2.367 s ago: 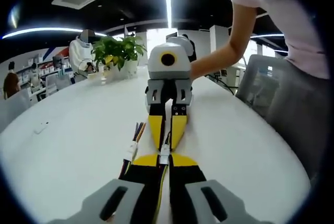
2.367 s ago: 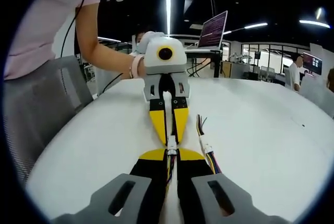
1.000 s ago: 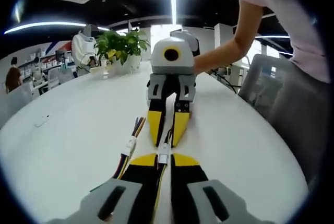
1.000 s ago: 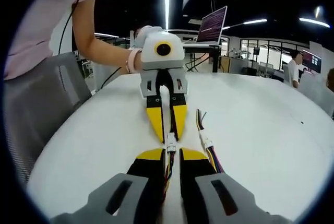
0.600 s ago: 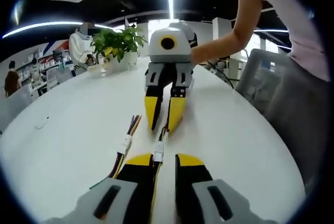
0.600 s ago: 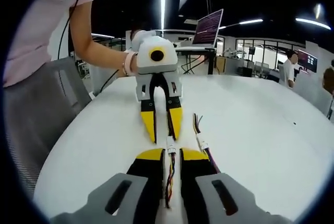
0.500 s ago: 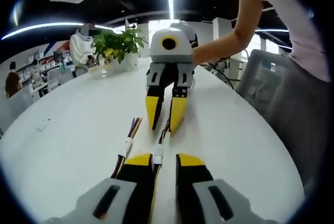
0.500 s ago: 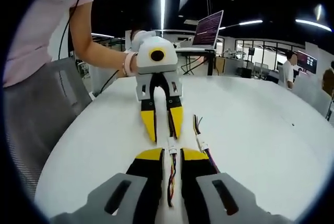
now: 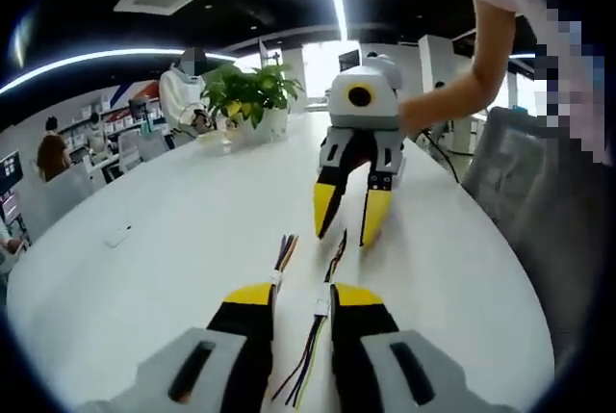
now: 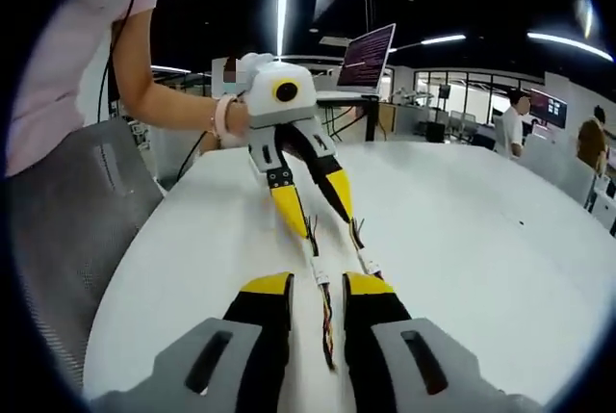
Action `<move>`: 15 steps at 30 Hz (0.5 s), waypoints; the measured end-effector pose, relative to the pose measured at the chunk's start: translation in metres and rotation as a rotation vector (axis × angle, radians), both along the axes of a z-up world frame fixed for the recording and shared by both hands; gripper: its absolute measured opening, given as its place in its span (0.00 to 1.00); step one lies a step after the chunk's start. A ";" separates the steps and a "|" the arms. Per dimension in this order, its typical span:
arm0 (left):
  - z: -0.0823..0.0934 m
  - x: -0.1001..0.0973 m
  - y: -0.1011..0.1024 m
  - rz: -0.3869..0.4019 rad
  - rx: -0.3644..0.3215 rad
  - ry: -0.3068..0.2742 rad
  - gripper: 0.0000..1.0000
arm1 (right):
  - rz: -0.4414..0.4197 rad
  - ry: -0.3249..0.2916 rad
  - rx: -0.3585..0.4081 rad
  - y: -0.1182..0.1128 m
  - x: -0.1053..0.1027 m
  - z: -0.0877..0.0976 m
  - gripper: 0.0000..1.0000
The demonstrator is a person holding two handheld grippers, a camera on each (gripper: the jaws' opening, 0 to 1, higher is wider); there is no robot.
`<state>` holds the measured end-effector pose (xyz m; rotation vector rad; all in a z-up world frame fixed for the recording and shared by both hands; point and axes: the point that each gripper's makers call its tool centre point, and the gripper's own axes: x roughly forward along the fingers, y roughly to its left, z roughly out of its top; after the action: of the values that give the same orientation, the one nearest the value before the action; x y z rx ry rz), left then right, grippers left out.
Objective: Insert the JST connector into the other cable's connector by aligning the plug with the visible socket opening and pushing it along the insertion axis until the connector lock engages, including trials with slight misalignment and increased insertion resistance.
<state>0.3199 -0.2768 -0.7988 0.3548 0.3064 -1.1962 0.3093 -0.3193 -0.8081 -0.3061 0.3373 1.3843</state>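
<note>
A cable of coloured wires with a white JST connector point(image 9: 322, 307) lies loose on the white table point(image 9: 173, 240), wires running from both its ends. My left gripper point(image 9: 303, 290) is open, its yellow-tipped jaws on either side of that connector without touching it. Opposite it, my right gripper point(image 9: 345, 238) hangs open above the far end of the cable. In the right gripper view the same connector point(image 10: 320, 276) lies between my open right gripper point(image 10: 318, 283), with the left gripper point(image 10: 327, 227) open beyond. A second cable point(image 9: 281, 257) point(image 10: 366, 259) lies alongside.
A potted plant point(image 9: 248, 95) stands at the table's far end, and a small white object point(image 9: 117, 235) lies to the left. A grey chair point(image 9: 510, 163) stands at the table edge by the person. A laptop point(image 10: 366, 57) sits raised behind the table.
Both grippers were shut on the cable at the connector; both have opened, let it go and drawn apart. The cable now rests on the table.
</note>
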 end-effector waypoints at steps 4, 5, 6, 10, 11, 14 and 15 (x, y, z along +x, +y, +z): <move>0.010 0.000 0.003 0.075 -0.036 0.024 0.20 | -0.080 -0.048 0.034 -0.004 0.007 0.016 0.15; 0.010 0.001 0.004 0.083 -0.041 0.024 0.21 | -0.089 -0.054 0.037 -0.005 0.006 0.019 0.15; 0.013 0.000 0.006 0.097 -0.045 0.020 0.23 | -0.091 -0.057 0.038 -0.005 0.005 0.022 0.15; 0.025 -0.003 0.010 0.142 -0.030 -0.006 0.27 | -0.110 -0.066 0.030 -0.009 0.001 0.030 0.17; 0.029 -0.006 0.011 0.154 -0.032 -0.011 0.28 | -0.116 -0.069 0.029 -0.010 0.001 0.031 0.18; 0.033 -0.003 0.016 0.189 -0.046 -0.004 0.31 | -0.149 -0.066 0.015 -0.014 -0.001 0.035 0.20; 0.036 -0.006 0.017 0.197 -0.043 -0.012 0.31 | -0.151 -0.073 0.004 -0.015 -0.003 0.035 0.20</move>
<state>0.3139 -0.2596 -0.7624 0.2879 0.2978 -1.0050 0.3067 -0.3341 -0.7726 -0.3203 0.2913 1.2221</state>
